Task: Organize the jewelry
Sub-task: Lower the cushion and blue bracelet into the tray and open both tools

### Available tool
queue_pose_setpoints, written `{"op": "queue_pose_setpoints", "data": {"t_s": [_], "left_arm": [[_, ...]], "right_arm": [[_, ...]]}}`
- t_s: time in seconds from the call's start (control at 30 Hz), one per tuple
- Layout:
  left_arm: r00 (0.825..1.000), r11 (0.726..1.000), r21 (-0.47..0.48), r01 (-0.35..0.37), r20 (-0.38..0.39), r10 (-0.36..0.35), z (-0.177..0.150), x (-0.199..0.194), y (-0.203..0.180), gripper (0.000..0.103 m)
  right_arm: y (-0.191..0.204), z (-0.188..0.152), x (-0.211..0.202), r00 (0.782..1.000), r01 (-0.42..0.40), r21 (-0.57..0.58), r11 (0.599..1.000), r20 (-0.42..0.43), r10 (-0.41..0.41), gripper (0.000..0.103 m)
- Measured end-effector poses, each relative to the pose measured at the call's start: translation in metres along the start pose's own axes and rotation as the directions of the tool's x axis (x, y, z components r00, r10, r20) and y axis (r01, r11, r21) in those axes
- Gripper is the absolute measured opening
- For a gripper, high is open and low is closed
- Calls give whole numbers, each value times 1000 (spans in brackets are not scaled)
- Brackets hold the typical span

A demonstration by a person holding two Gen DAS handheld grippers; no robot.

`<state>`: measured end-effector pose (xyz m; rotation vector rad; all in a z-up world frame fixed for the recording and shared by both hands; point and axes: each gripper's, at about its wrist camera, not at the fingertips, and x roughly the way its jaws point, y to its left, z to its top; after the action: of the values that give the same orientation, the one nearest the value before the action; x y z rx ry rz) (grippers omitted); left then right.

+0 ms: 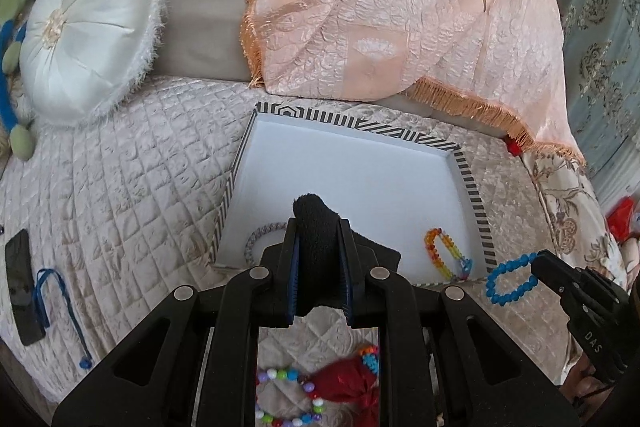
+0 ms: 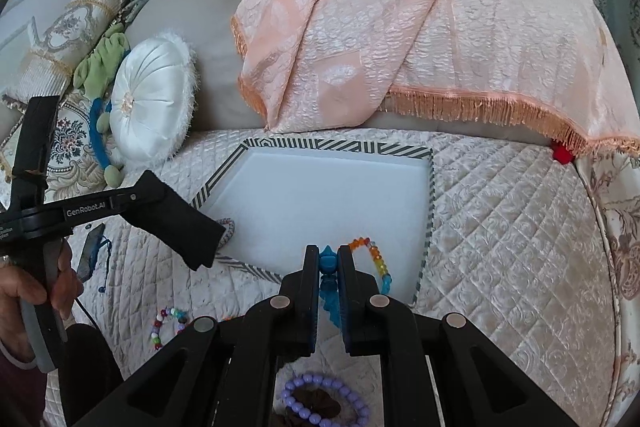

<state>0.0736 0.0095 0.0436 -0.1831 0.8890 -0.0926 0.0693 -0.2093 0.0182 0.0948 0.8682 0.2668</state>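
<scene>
Quilted cream bedspread (image 2: pixel 500 227) fills both views, with a peach fringed throw (image 1: pixel 400 7) and white round pillow (image 1: pixel 88 27) behind, teal curtains at the back. Tray (image 1: pixel 474 195) with striped rim sits on the quilt; a rainbow bracelet (image 1: pixel 444 255) and a pale woven band (image 1: pixel 256 239) are already laid inside.

Left gripper (image 1: pixel 318 259) is clamped narrow on a black fabric piece (image 1: pixel 316 227), held over the tray's near edge. Right gripper (image 2: pixel 329 279) is pinched almost fully closed on a blue bead bracelet (image 1: pixel 510 279), which hangs just outside the tray's near right corner.

Step judged: both items lifted and being carried to the tray. Next, each must be brought over bare tray floor, apart from the pieces there, and the jaws eased open.

Left on the quilt: multicolour bead bracelet (image 1: pixel 288 399), red tassel (image 1: pixel 348 387), purple bead bracelet (image 2: pixel 328 403). Phone (image 1: pixel 22 291) lies at far left.
</scene>
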Motion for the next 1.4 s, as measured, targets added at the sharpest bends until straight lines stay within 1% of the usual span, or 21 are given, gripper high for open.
{"op": "queue_pose_setpoints", "data": {"t_s": [0.13,0.23,0.37,0.43,0.6,0.67,0.73,0.87,0.97,1.0,1.03,1.07,1.1,1.13,1.2,1.27,1.33,1.4], "left_arm": [[1000,1000,13,-14,4,13,6,9,-5,15],[1000,1000,4,-5,-2,5,10,18,-5,15],[999,999,-32,24,-27,-25,15,38,0,15],[999,998,-54,28,-45,-30,16,50,3,15],[997,996,-87,-12,-77,6,16,77,15,15],[995,995,-95,-36,-93,27,14,87,22,15],[994,994,-98,-54,-101,44,12,93,27,15],[992,992,-100,-74,-112,62,8,102,33,16],[992,992,-100,-82,-108,71,5,103,33,16],[992,992,-99,-83,-106,72,5,104,32,18],[992,991,-96,-88,-104,78,5,104,31,23],[991,991,-93,-91,-103,82,4,104,31,26],[991,991,-92,-94,-103,84,4,104,30,35],[991,991,-93,-94,-102,84,4,104,30,46],[992,991,-103,-86,-98,76,3,102,30,58],[993,990,-110,-87,-94,77,2,99,31,60],[992,990,-108,-91,-96,81,1,96,30,61],[992,991,-100,-93,-92,84,-1,91,29,61]], "right_arm": [[2,6,10,1000,-7,-3,1000,-6,7,8],[4,10,19,1000,-21,-2,1000,-14,21,8],[12,16,35,998,-51,-8,999,-35,50,8],[15,19,46,997,-65,-8,998,-49,65,8],[15,22,84,987,-123,37,992,-104,126,8],[10,21,103,981,-132,61,989,-138,139,8],[2,20,120,978,-117,80,990,-165,129,8],[-19,21,149,976,-53,112,992,-205,75,8],[-25,19,159,971,-27,106,994,-233,51,8],[-26,17,161,969,-22,107,994,-242,48,8],[-27,15,163,968,-19,111,994,-248,47,8],[-29,12,163,966,-20,119,993,-252,49,8],[-30,10,162,966,-25,126,992,-254,57,8],[-31,9,161,966,-29,129,991,-252,61,8],[-32,8,156,968,-27,125,992,-246,57,9],[-31,9,148,971,-28,115,993,-232,54,10],[-29,12,138,974,-28,109,994,-218,52,15],[-27,12,127,977,-31,107,994,-206,53,26]]}}
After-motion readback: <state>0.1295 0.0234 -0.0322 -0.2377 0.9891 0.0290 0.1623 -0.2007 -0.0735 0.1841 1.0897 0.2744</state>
